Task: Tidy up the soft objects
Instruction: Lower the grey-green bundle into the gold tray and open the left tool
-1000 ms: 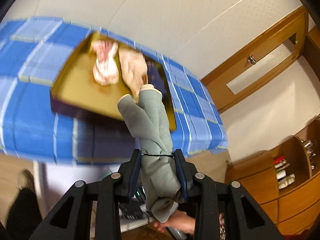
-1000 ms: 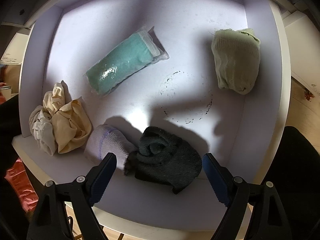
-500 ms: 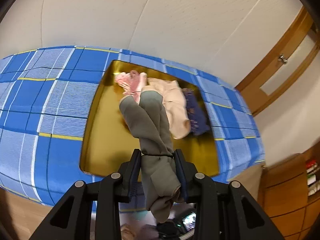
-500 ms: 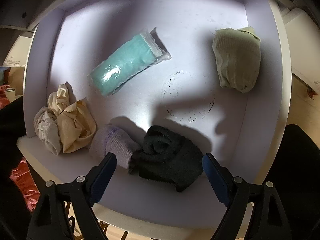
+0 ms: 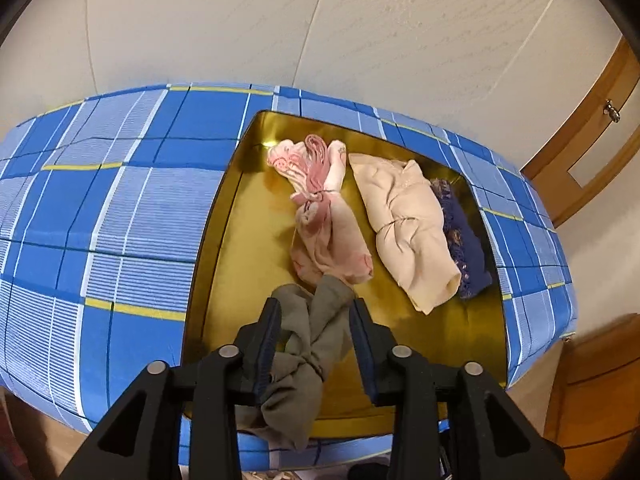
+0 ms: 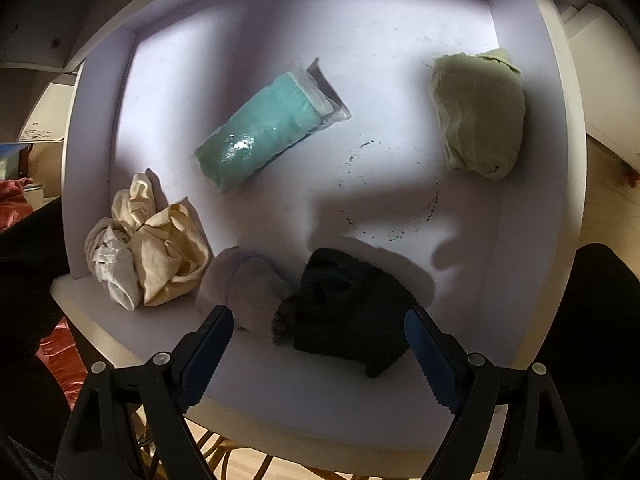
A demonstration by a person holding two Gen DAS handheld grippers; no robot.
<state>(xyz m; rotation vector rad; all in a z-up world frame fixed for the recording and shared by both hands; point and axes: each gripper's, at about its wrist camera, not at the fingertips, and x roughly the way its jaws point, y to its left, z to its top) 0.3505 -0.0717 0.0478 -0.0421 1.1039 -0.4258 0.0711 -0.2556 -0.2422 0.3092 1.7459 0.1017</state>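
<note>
Left claw (image 5: 316, 332) opening around grey-green cloth (image 5: 304, 356); right claw (image 6: 320, 344) wide open, empty

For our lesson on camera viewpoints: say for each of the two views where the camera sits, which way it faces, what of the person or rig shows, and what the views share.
Left wrist: on the left gripper, facing steeply down at a gold tray on blue checked cloth; its jaws are opening around a grey-green sock bundle.
Right wrist: on the open right gripper, facing down into a white box of rolled socks; dark clothing at the edges.
Shared: no object; only the same black, blue-padded gripper design.
</note>
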